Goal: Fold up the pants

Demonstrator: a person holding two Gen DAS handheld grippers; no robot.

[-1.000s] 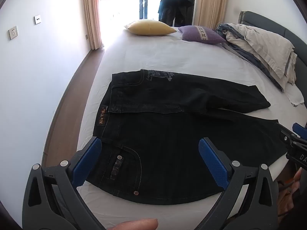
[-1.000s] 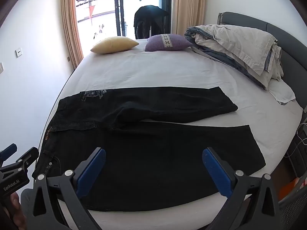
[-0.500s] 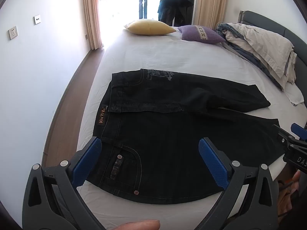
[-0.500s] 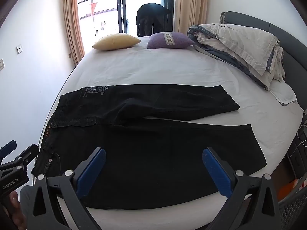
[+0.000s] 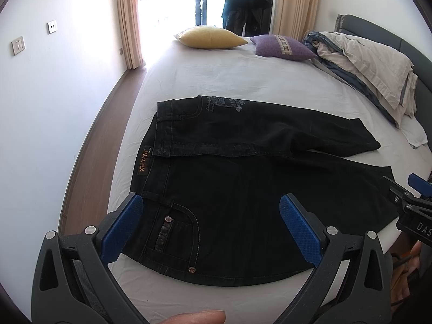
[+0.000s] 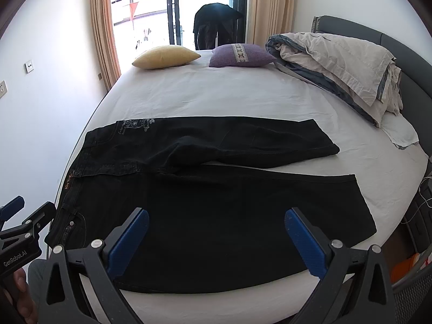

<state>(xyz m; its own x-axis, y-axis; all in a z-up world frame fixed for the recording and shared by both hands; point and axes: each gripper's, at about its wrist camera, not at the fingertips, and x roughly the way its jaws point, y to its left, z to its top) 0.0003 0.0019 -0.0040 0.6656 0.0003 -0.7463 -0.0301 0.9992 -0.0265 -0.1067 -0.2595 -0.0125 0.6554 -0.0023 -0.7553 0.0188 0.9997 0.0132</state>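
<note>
While the pants (image 5: 243, 202) lie flat and unfolded on the bed (image 5: 243, 81) just ahead of my jaws, I judge no fold is made. Left gripper (image 5: 208, 232) and right gripper (image 6: 216, 240) hover empty, jaws apart.

The pants (image 5: 243, 189) are dark matt denim with pale stitching and small metal rivets. The bed (image 5: 216, 75) wears smooth white cloth. Each tool, left tool (image 5: 210, 229) and right tool (image 6: 216, 240), has matt black plastic arms, textured blue pads (image 6: 302, 245) and shiny metal pins. The floor (image 5: 91, 145) looks like brown wood.
</note>
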